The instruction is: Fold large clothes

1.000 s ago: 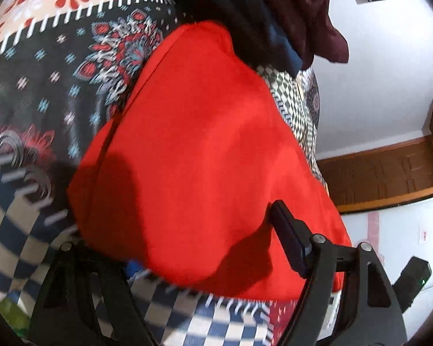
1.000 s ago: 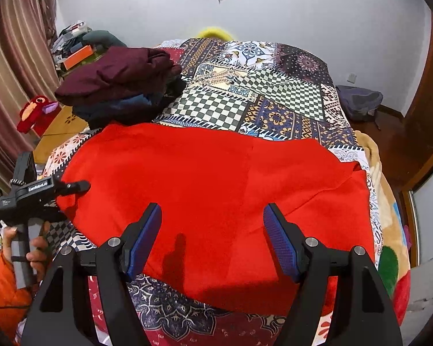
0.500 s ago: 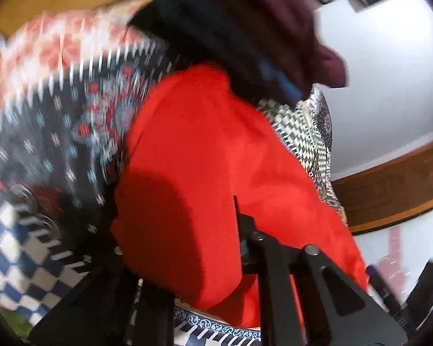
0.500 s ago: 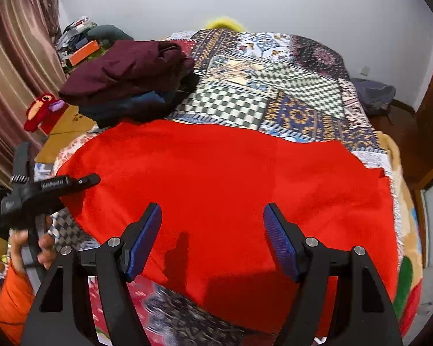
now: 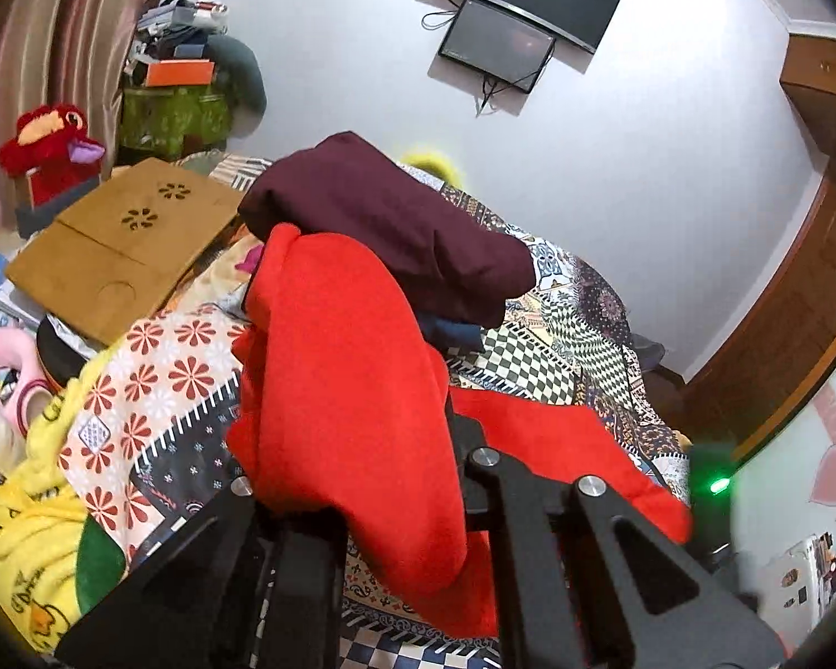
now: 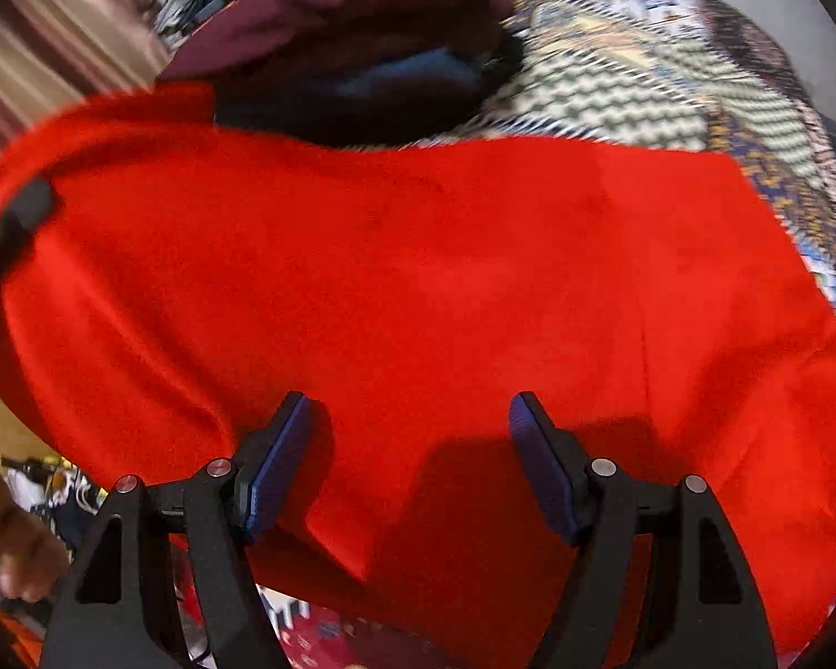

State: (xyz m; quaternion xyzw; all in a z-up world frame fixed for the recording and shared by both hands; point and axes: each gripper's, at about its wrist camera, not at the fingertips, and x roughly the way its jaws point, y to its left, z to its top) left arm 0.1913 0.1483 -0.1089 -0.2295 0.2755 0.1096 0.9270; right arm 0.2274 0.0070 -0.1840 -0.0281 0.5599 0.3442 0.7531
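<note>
A large red garment lies spread over the patterned bedspread. My left gripper is shut on its left edge and holds a fold of the red cloth lifted above the bed; the fingertips are hidden by cloth. That gripper also shows at the left rim of the right wrist view. My right gripper is open with blue pads, low over the garment's near edge, holding nothing.
A pile of folded dark clothes, maroon on top, sits on the bed behind the red garment. A brown lap desk, plush toys and a yellow blanket lie on the left. A wooden wardrobe stands at the right.
My left gripper has closed on the garment's left edge and lifted it, tilting up toward the wall. My right gripper has dropped closer to the red cloth, still open.
</note>
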